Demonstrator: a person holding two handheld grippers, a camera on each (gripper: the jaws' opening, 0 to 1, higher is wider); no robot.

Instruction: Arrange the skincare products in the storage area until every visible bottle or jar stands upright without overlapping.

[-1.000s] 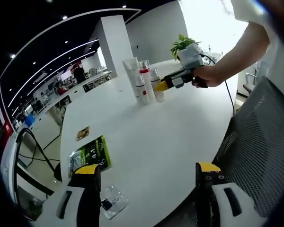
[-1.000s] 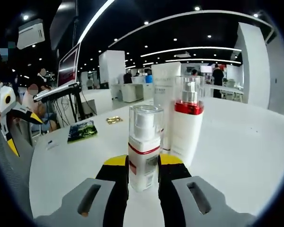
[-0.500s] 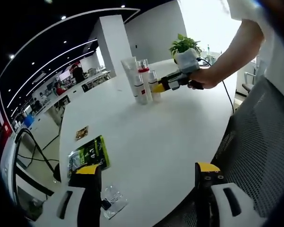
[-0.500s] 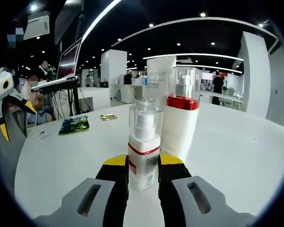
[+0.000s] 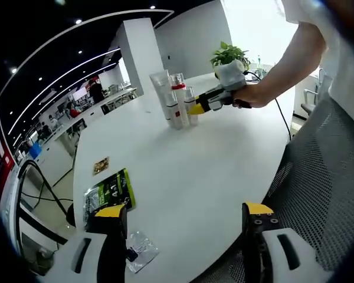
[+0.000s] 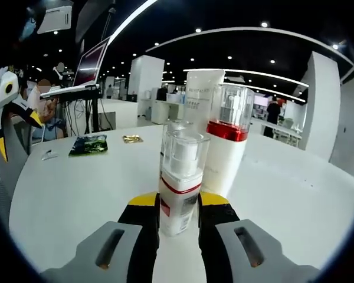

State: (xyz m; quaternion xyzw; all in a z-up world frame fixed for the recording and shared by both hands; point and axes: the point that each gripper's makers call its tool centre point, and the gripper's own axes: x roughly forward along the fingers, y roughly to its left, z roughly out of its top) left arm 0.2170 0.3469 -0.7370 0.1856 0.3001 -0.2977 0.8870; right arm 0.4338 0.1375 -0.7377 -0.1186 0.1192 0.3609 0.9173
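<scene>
White round table (image 5: pixel 212 171): carries all items; the skincare group stands near its far edge in the left gripper view.

Tall white tube (image 6: pixel 202 112): upright, rearmost of the group.

Red-collared pump bottle (image 6: pixel 226 141): upright, clear cap, just in front of the tube.

Small pump bottle (image 6: pixel 180 180): white, clear cap, red band, upright on the table, nearest the right gripper; a similar clear-capped bottle stands directly behind it.

Right gripper (image 6: pixel 178 215): yellow-tipped jaws clenched against both sides of the small pump bottle.

Left gripper (image 5: pixel 180 221): jaws spread wide, grasping nothing, over the table's near edge.

Green packet (image 5: pixel 112 191): flat near the table's near left edge.

Gold sachet (image 5: pixel 101 165): flat, just beyond the packet.

Clear wrapper (image 5: pixel 139 247): at the near edge.
</scene>
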